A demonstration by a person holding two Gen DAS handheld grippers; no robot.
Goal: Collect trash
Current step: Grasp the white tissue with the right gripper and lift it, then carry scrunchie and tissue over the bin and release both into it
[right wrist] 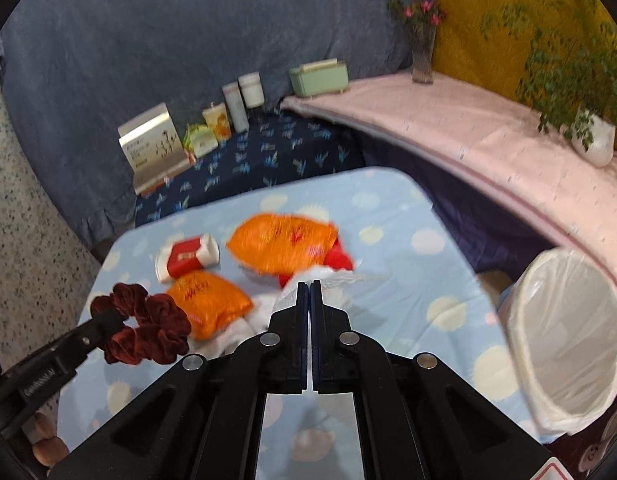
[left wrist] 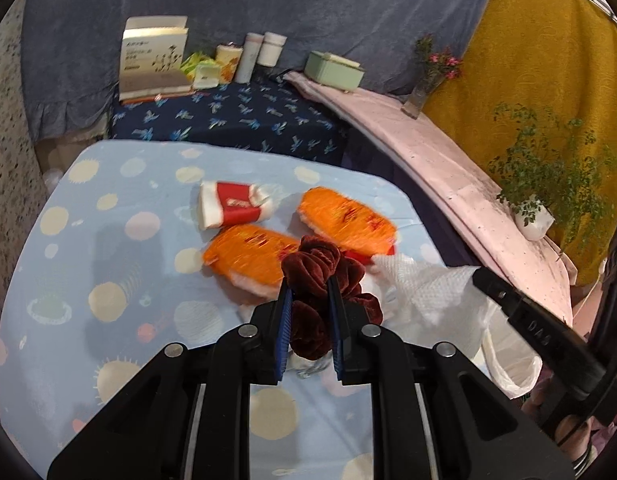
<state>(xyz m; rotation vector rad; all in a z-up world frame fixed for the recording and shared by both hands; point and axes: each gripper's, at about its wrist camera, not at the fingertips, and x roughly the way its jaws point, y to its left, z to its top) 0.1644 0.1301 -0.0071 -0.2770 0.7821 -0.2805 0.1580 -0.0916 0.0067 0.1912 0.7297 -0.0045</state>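
- On the pale blue dotted tablecloth (left wrist: 108,240), nearest the left camera, the left gripper (left wrist: 310,296) pinches one dark red velvet scrunchie (left wrist: 320,280) between its blue-padded fingers and holds it clear of the cloth.
- Just beside it, the right gripper (right wrist: 310,292) has its two fingers pressed together on one crumpled white paper towel (left wrist: 424,292); from the right wrist view only a little white shows either side of the tips.
- Behind the scrunchie lie two orange snack packets: the nearer packet (left wrist: 248,258) and the farther packet (left wrist: 348,220), with a red scrap touching the farther one's end.
- Left of the packets lies one red-and-white crushed cup (left wrist: 232,206), on its side.
- Off the table's right edge stands one bin (right wrist: 568,340), lined with a white bag, mouth open.
- Beyond the table, on the dark blue printed cloth (left wrist: 236,120), stand one open box (left wrist: 154,60), two white bottles (left wrist: 264,54), one yellow cup and some green packets.
- On the pink ledge (right wrist: 448,128) sit one mint-green container (right wrist: 318,78), one glass vase of pink flowers (right wrist: 422,52), and one potted plant (right wrist: 592,140) in a white pot.
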